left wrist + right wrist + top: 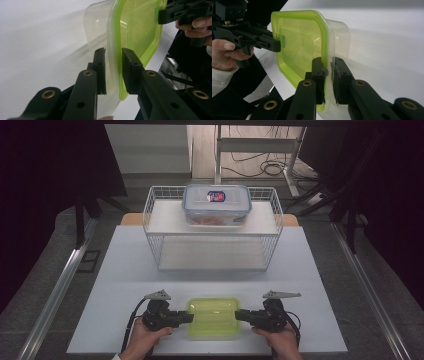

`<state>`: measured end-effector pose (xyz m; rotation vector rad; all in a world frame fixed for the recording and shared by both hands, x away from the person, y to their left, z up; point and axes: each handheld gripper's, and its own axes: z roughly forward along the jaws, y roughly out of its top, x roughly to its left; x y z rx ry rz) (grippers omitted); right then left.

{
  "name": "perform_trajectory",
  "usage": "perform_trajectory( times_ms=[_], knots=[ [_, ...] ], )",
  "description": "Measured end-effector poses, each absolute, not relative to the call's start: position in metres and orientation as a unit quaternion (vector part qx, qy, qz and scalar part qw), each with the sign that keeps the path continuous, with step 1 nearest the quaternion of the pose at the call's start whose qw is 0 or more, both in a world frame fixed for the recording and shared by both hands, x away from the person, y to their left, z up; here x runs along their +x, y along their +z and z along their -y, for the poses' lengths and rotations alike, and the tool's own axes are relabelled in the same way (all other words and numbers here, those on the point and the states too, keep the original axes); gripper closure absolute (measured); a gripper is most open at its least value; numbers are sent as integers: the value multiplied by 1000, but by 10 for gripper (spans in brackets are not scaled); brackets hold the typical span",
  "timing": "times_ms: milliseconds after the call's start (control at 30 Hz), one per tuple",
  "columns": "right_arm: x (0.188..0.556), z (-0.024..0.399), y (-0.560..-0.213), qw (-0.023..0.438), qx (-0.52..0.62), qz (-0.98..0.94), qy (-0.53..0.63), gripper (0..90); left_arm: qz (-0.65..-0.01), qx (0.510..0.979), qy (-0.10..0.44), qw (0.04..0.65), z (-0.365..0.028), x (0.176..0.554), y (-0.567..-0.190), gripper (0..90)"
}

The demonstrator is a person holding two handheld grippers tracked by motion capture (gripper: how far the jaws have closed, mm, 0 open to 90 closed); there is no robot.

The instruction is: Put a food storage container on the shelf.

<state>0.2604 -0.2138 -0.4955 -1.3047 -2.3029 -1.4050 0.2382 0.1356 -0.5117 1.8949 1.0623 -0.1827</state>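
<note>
A clear plastic container with a lime-green lid (pixel 213 317) sits at the front middle of the white table (pixel 125 270). My left gripper (pixel 187 317) holds its left end and my right gripper (pixel 240 315) its right end. In the left gripper view the two black jaws of the left gripper (pixel 113 51) close on the lid's rim and the container (pixel 135 27) wall. The right gripper (pixel 327 61) clamps the opposite rim of the container (pixel 299 42) the same way. I cannot tell whether the container rests on the table or hangs just above it.
A white wire rack (pixel 212 240) with two shelves stands at the table's back middle. A clear box with a blue-rimmed lid (pixel 216 204) sits on its top shelf. A person's hands (pixel 145 340) hold both grippers at the front edge.
</note>
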Motion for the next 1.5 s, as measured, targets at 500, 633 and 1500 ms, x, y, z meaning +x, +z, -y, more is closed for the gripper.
perform_trajectory(
  times_ms=[500, 633, 1500],
  knots=[
    [256, 211, -477, 39, -396, 775, -491, 808, -406, 771, -47, 487, -143, 234, -489, 759],
    [257, 210, -468, 28, -390, 777, -494, 808, -400, 773, -37, 490, -143, 235, -480, 759],
    [324, 195, -327, -63, -336, 767, -543, 804, -351, 761, 65, 542, -156, 300, -318, 764]
  ],
)
